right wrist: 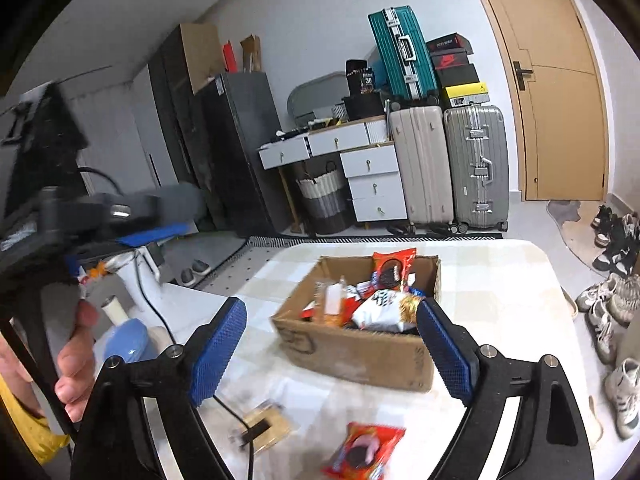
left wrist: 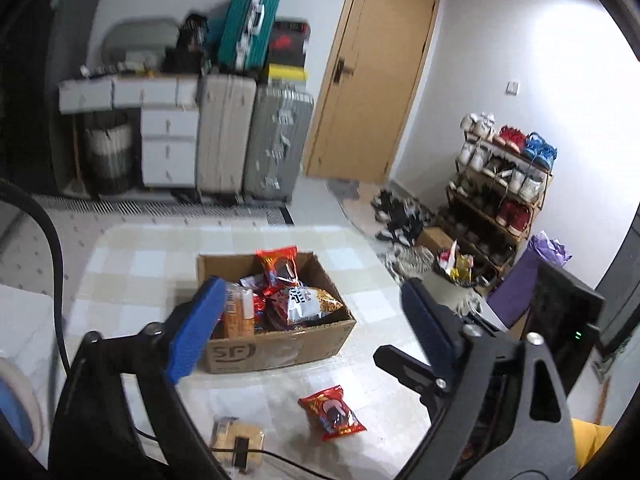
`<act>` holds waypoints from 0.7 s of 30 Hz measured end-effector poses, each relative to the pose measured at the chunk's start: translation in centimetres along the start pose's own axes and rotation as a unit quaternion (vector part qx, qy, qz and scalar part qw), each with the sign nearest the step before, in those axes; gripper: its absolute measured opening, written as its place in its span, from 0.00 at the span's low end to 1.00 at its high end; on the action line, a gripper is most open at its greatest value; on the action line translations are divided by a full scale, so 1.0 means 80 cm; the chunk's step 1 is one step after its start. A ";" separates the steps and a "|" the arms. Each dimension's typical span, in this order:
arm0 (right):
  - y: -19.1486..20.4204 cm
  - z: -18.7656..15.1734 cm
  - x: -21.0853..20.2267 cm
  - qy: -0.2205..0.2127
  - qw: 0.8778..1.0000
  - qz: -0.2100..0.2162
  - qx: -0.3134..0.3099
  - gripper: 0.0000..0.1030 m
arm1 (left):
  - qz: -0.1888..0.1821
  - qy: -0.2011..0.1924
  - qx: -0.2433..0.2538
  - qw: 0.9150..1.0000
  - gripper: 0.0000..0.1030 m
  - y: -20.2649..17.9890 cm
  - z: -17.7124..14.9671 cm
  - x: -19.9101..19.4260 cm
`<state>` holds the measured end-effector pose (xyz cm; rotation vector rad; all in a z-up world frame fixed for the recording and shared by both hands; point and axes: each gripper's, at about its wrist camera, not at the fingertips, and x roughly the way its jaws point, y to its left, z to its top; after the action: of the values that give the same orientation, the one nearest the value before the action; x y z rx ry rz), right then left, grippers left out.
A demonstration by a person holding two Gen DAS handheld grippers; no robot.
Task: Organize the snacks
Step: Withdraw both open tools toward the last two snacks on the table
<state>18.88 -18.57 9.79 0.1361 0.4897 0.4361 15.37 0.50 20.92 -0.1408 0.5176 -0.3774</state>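
Two light, crinkly packets (left wrist: 331,413) lie loose before the box (left wrist: 276,344); both grippers (left wrist: 312,320) (right wrist: 332,344) gape empty, so pinch edges gently.

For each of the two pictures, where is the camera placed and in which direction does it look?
Left wrist view: sits on the left gripper, looks forward and slightly down at the cardboard box; its open blue fingers show.
Right wrist view: sits on the right gripper, faces the same box; its open fingers and the person's left hand show.
Shared: the box, the red snack packet on the table, the suitcases, the door.
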 end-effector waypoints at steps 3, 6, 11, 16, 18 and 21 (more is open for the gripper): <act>0.013 -0.013 -0.035 -0.007 1.000 0.006 0.010 0.87 | 0.008 -0.034 0.007 0.999 0.99 -0.022 -0.020 -0.075; 0.029 -0.029 -0.067 -0.011 1.000 0.005 0.020 0.88 | 0.029 -0.055 0.003 0.998 0.99 -0.041 -0.045 -0.136; 0.051 -0.059 -0.110 -0.017 1.000 -0.018 0.016 0.97 | 0.062 -0.075 -0.016 0.995 0.99 -0.055 -0.093 -0.213; 0.062 -0.086 -0.129 -0.001 1.000 -0.022 0.013 0.99 | 0.093 -0.062 -0.030 0.993 0.99 -0.054 -0.143 -0.254; 0.064 -0.094 -0.128 0.006 1.000 -0.026 0.014 0.99 | 0.097 -0.064 -0.036 0.993 0.99 -0.045 -0.156 -0.253; 0.064 -0.107 -0.127 0.014 0.999 -0.028 0.018 0.99 | 0.144 -0.057 -0.014 0.988 0.99 -0.036 -0.172 -0.238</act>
<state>4.79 -18.19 7.78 0.1500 0.5285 0.3756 -7.80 4.70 18.38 -0.1120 0.4235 -0.0793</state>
